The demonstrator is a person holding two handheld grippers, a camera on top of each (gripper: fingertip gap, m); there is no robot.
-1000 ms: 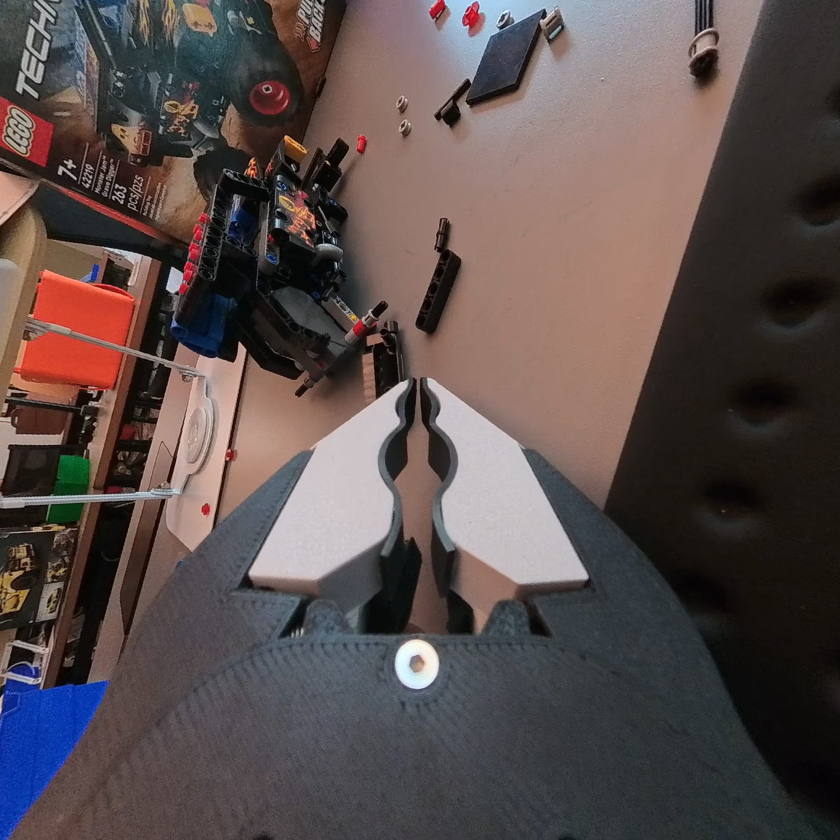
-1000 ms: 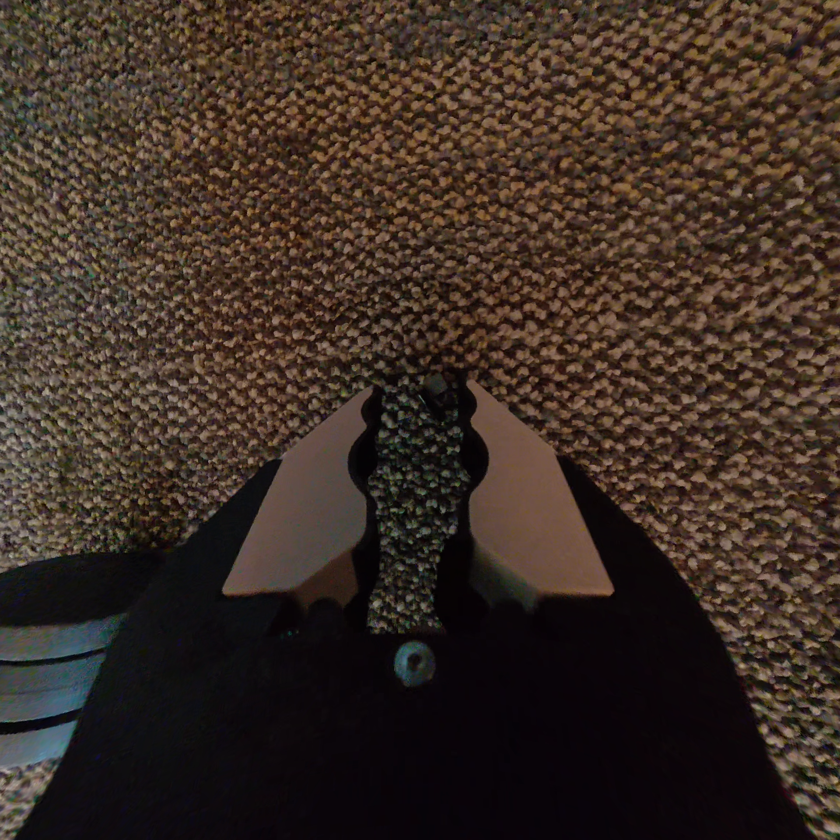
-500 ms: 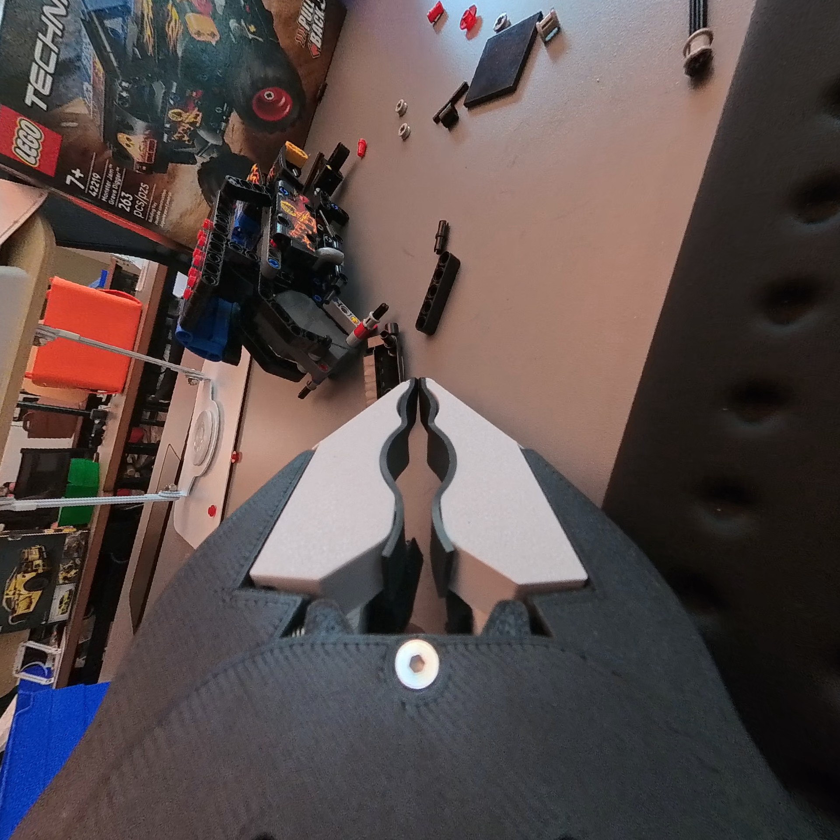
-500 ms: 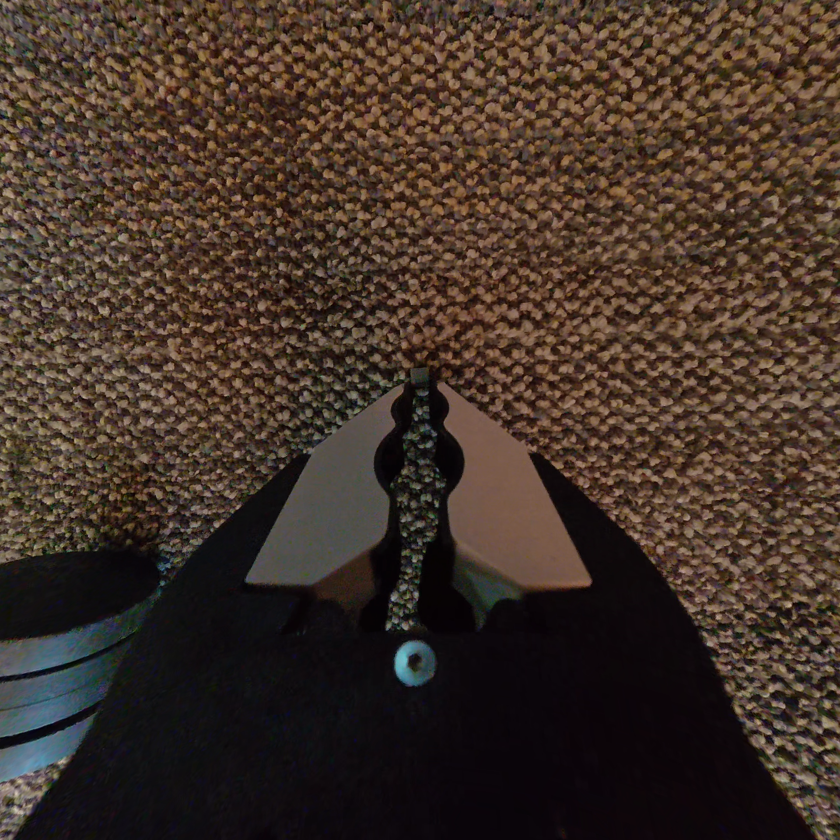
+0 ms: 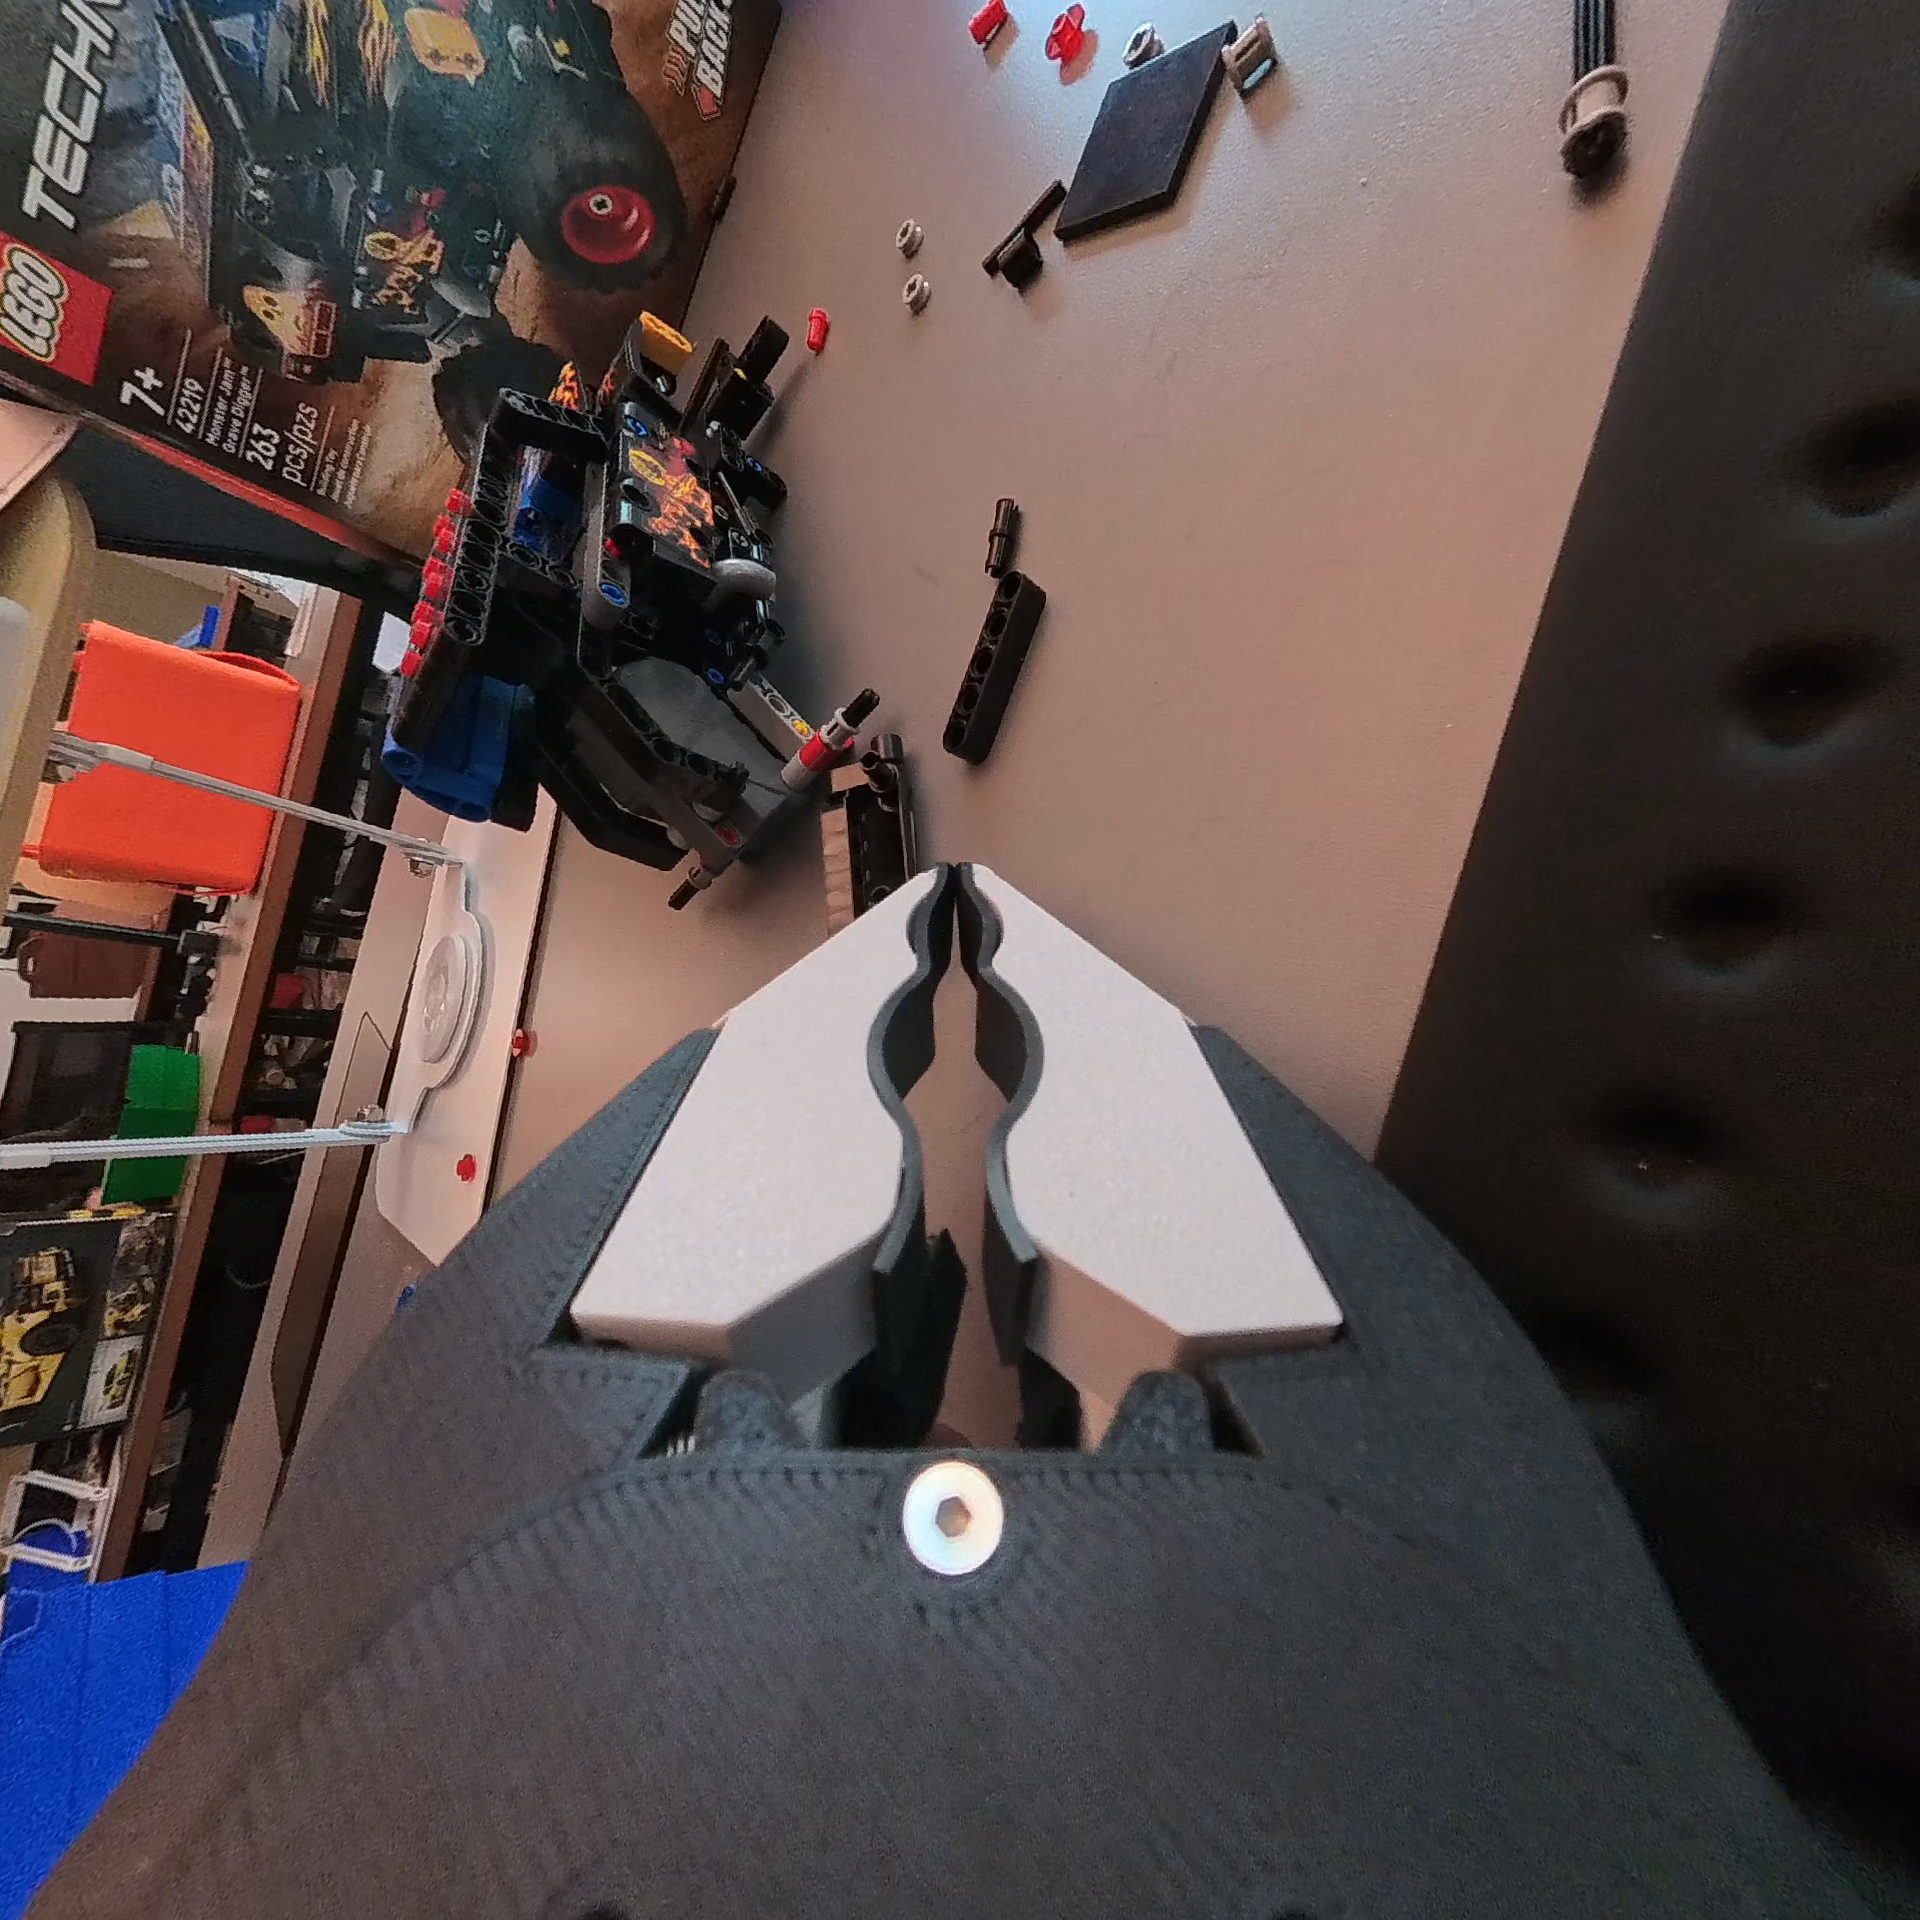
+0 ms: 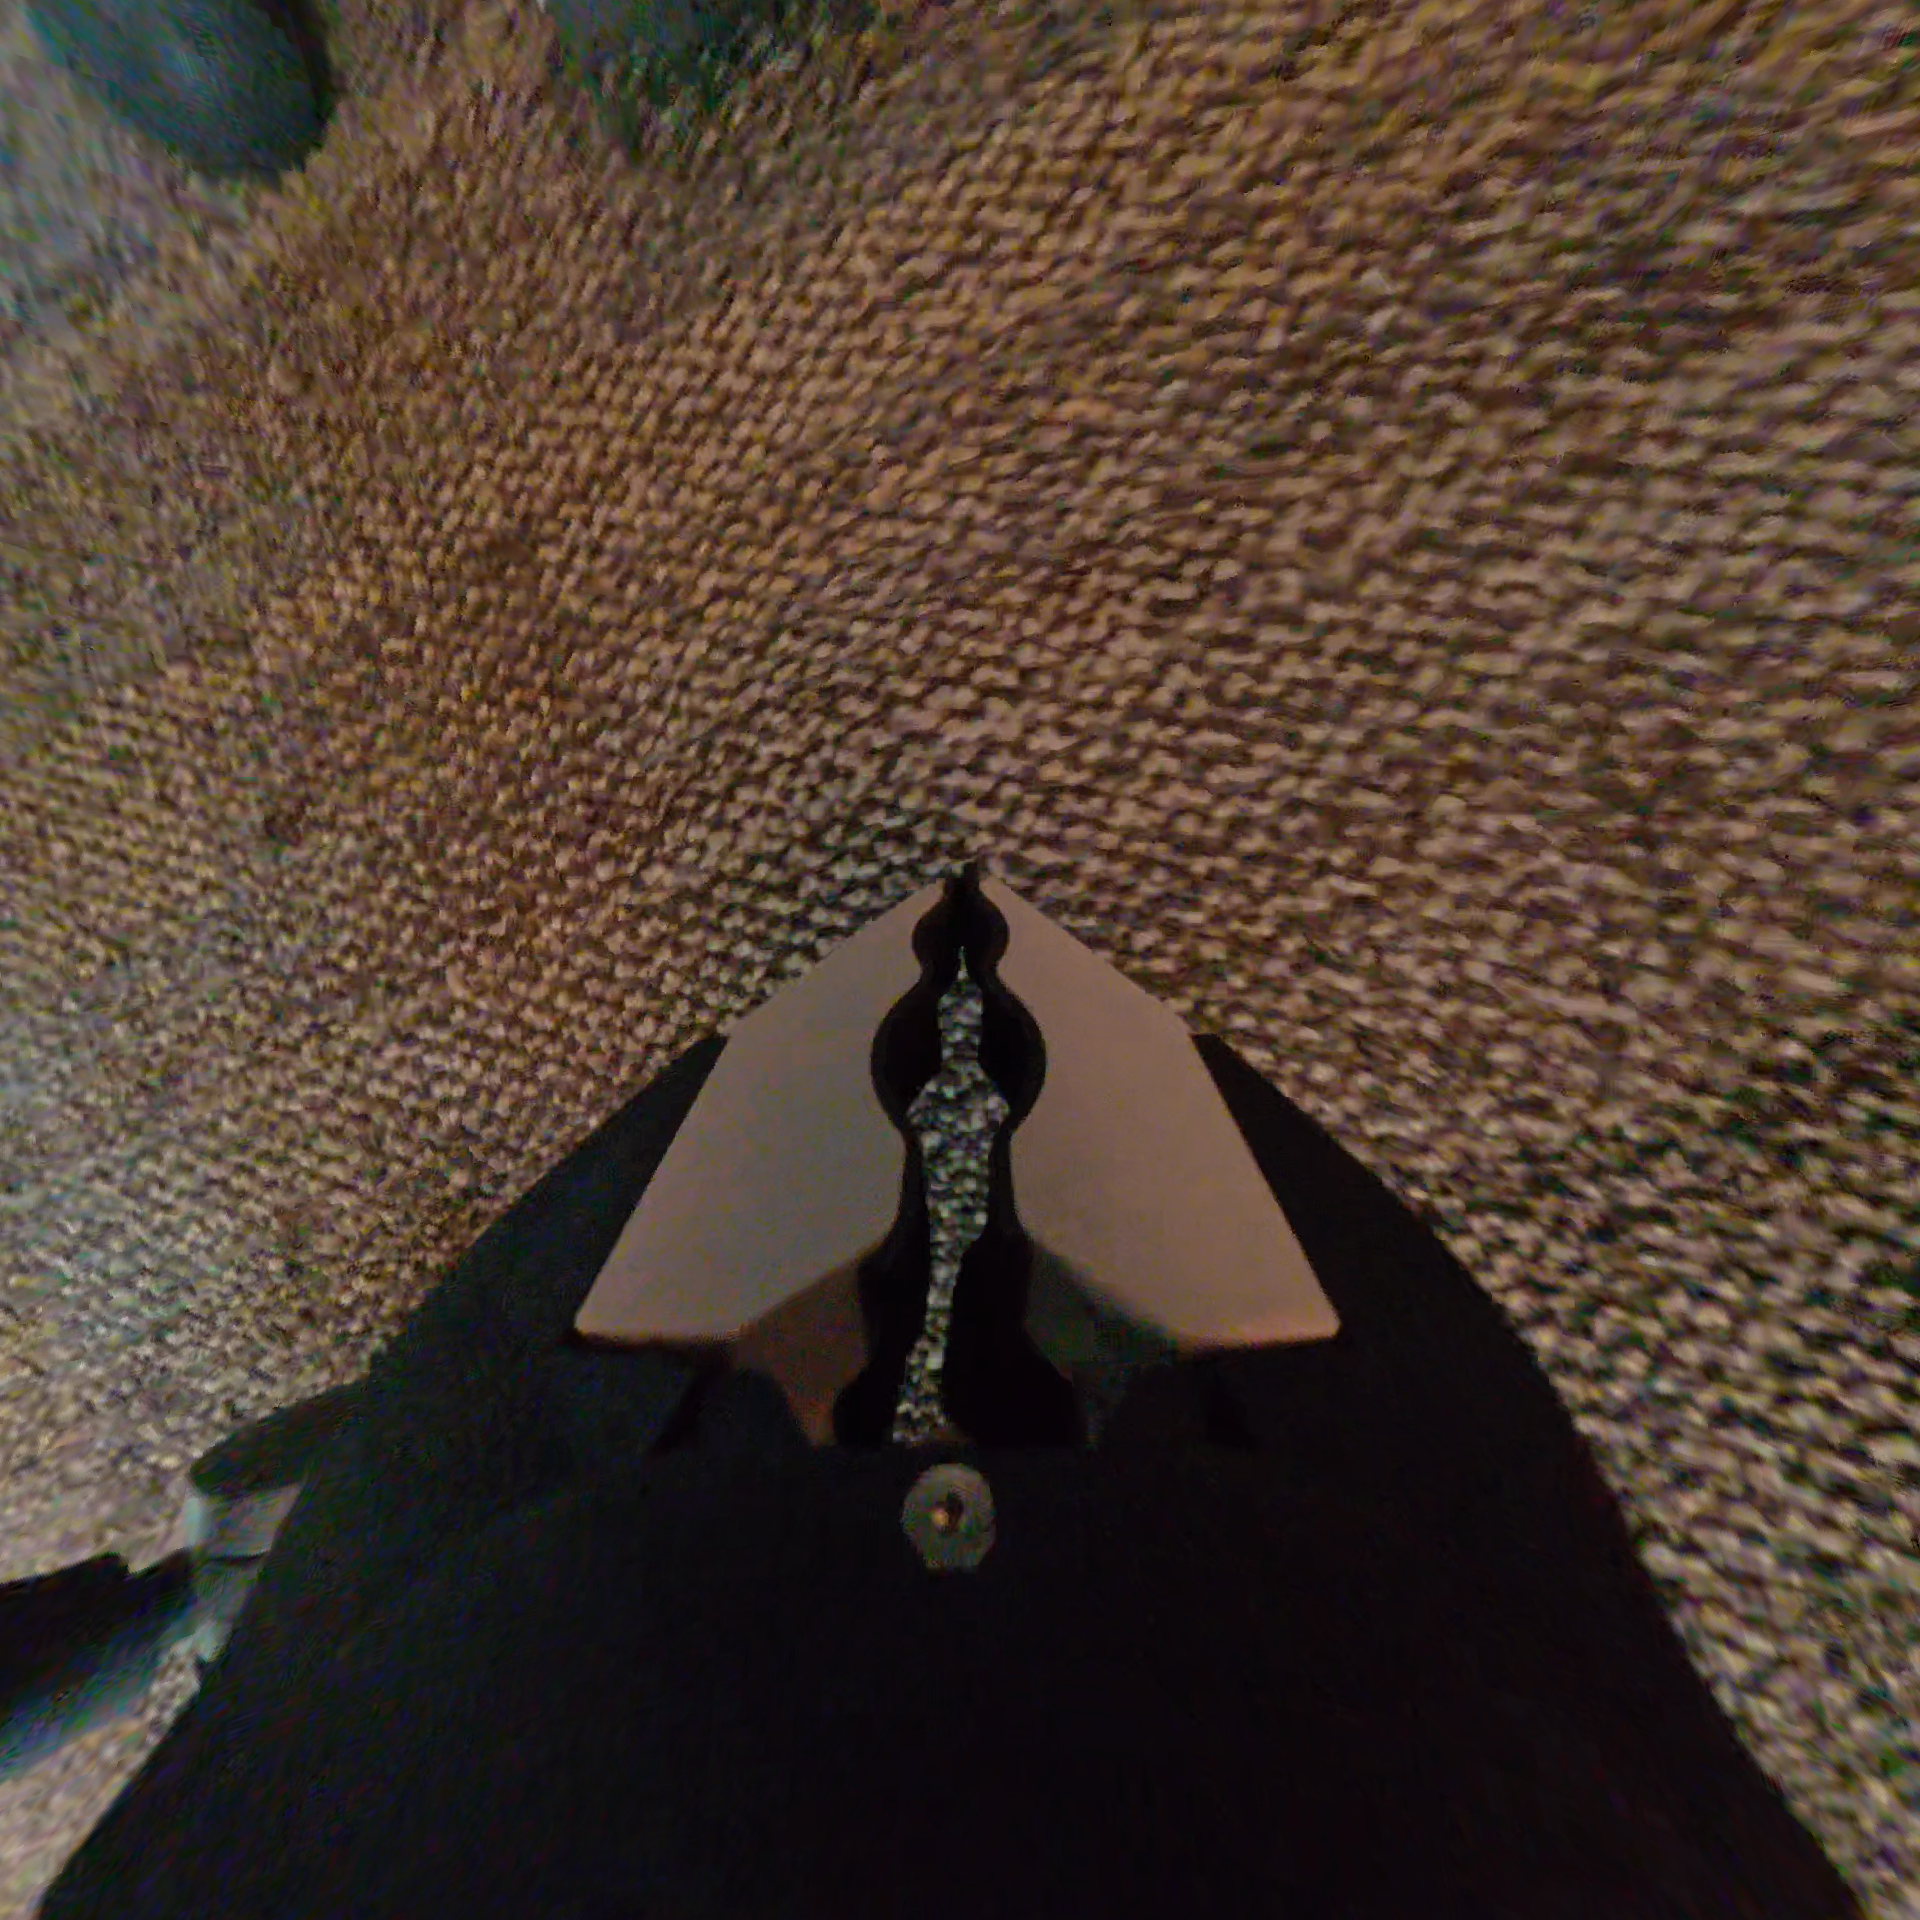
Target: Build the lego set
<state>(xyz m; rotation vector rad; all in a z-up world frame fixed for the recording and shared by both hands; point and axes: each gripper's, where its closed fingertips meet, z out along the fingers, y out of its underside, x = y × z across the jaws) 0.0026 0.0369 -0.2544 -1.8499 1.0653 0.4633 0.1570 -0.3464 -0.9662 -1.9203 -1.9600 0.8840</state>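
Note:
In the left wrist view, the part-built black Lego truck [image 5: 623, 613], with red pins and blue parts, lies on the tan table [image 5: 1247, 520], ahead and left of my left gripper [image 5: 956, 875]. That gripper is shut and empty, and hovers just behind a black beam [image 5: 881, 831]. Another black beam [image 5: 995, 665] and a small black pin [image 5: 1003, 532] lie ahead. In the right wrist view, my right gripper [image 6: 967, 881] is over speckled brown carpet [image 6: 1039, 468]. Its jaws are pinched together on a tiny dark Lego piece [image 6: 968, 869], and only a nub shows.
The Lego box [image 5: 343, 208] stands at the table's far left. A black plate [image 5: 1138, 130], small red [image 5: 1070, 26] and grey bits [image 5: 914, 265] lie at the far end. A dark padded chair back [image 5: 1714, 831] runs along the right. Shelves with an orange bin [image 5: 166, 758] stand at left.
My right gripper closed from open onto a small piece on the carpet and is now moving, with the view blurred. My left gripper has barely shifted and stays shut.

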